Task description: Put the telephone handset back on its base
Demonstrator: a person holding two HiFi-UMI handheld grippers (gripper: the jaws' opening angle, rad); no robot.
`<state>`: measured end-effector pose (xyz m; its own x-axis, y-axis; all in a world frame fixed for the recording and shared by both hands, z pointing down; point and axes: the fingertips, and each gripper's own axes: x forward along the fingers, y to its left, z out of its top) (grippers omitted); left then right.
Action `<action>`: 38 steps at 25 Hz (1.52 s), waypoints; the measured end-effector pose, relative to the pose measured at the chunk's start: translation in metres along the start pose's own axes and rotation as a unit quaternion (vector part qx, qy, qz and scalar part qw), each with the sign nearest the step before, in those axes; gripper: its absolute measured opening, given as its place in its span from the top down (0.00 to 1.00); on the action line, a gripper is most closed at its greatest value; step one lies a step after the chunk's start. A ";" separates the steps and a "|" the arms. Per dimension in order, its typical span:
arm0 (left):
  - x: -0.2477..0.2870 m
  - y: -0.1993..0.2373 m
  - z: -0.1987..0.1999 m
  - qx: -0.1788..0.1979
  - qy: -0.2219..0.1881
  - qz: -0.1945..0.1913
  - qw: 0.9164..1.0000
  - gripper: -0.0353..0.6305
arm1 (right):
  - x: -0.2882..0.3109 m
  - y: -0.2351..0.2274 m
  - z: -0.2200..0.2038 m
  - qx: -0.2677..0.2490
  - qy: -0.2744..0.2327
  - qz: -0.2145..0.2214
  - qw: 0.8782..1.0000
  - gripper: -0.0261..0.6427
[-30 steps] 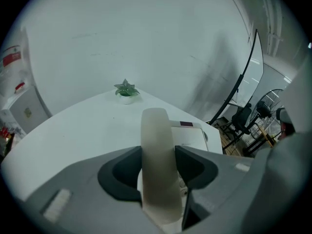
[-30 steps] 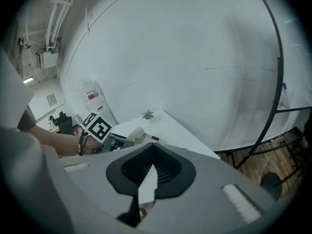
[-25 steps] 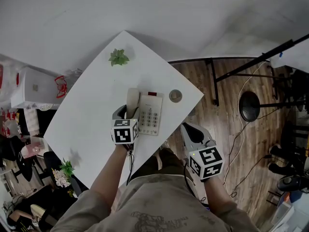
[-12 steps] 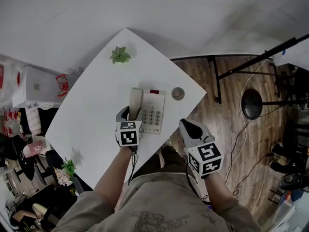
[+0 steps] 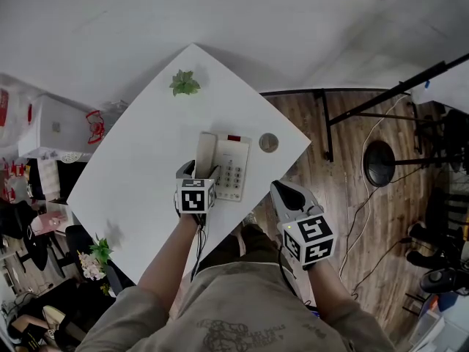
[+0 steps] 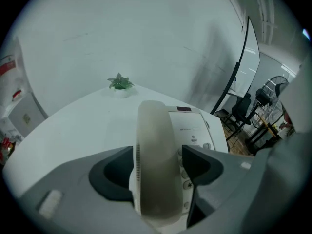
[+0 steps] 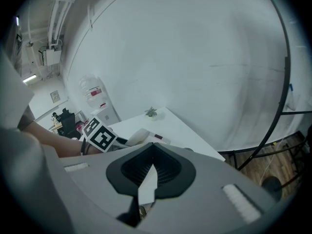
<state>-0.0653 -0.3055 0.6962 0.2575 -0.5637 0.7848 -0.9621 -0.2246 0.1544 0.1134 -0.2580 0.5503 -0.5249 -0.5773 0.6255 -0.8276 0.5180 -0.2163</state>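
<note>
A white telephone base (image 5: pixel 234 169) with a keypad lies on the white table (image 5: pixel 139 167). Its handset (image 5: pixel 205 152) rests along the base's left side. My left gripper (image 5: pixel 196 176) has its jaws on either side of the handset's near end, shut on it. In the left gripper view the handset (image 6: pixel 156 155) fills the gap between the two pads, with the base (image 6: pixel 192 128) to its right. My right gripper (image 5: pixel 283 191) hangs off the table's near right edge, apart from the phone. It is shut with nothing in it, as the right gripper view (image 7: pixel 147 182) shows.
A small potted plant (image 5: pixel 184 83) stands near the table's far corner. A round disc (image 5: pixel 268 143) lies to the right of the phone. A black stand with cables (image 5: pixel 379 161) is on the wooden floor to the right. Shelves and clutter (image 5: pixel 44 138) are on the left.
</note>
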 end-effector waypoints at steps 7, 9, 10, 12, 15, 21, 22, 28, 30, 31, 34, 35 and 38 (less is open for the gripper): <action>-0.053 0.004 0.024 -0.007 -0.048 -0.015 0.999 0.44 | -0.014 0.008 0.033 -0.028 -0.039 0.003 0.999 0.92; -0.081 0.009 0.039 0.000 -0.077 -0.009 0.997 0.44 | -0.019 0.012 0.048 -0.037 -0.055 0.007 0.998 0.92; -0.095 0.013 0.047 0.005 -0.091 -0.006 0.996 0.44 | -0.021 0.014 0.056 -0.040 -0.064 0.010 0.997 0.92; -0.125 0.019 0.060 0.012 -0.117 0.001 0.993 0.44 | -0.027 0.020 0.075 -0.046 -0.085 0.017 0.995 0.92; -0.174 0.033 0.076 0.014 -0.159 0.017 0.987 0.44 | -0.037 0.031 0.105 -0.058 -0.119 0.027 0.991 0.92; -0.275 0.063 0.092 0.005 -0.244 0.072 0.967 0.44 | -0.056 0.062 0.156 -0.088 -0.180 0.053 0.978 0.92; -0.291 0.068 0.093 0.002 -0.257 0.082 0.963 0.44 | -0.059 0.068 0.162 -0.093 -0.187 0.059 0.976 0.92; -0.373 0.096 0.085 -0.017 -0.324 0.156 0.933 0.47 | -0.065 0.110 0.186 -0.122 -0.214 0.100 0.964 0.92; -0.391 0.103 0.078 -0.025 -0.335 0.174 0.926 0.47 | -0.063 0.125 0.189 -0.132 -0.216 0.117 0.960 0.92; -0.399 0.105 0.074 -0.030 -0.339 0.182 0.923 0.47 | -0.062 0.132 0.190 -0.137 -0.216 0.125 0.958 0.92; -0.417 0.112 0.059 -0.042 -0.345 0.203 0.915 0.47 | -0.058 0.149 0.191 -0.148 -0.214 0.144 0.955 0.92; -0.421 0.113 0.054 -0.045 -0.343 0.209 0.915 0.48 | -0.056 0.154 0.191 -0.150 -0.212 0.149 0.954 0.92; -0.423 0.117 0.038 -0.050 -0.329 0.221 0.917 0.57 | -0.052 0.166 0.191 -0.157 -0.207 0.162 0.952 0.92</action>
<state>-0.2832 -0.1235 0.3588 -0.1919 -0.9470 0.2578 -0.9806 0.1956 -0.0116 -0.0345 -0.2631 0.3390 -0.8293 -0.5216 0.2002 -0.5434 0.8363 -0.0722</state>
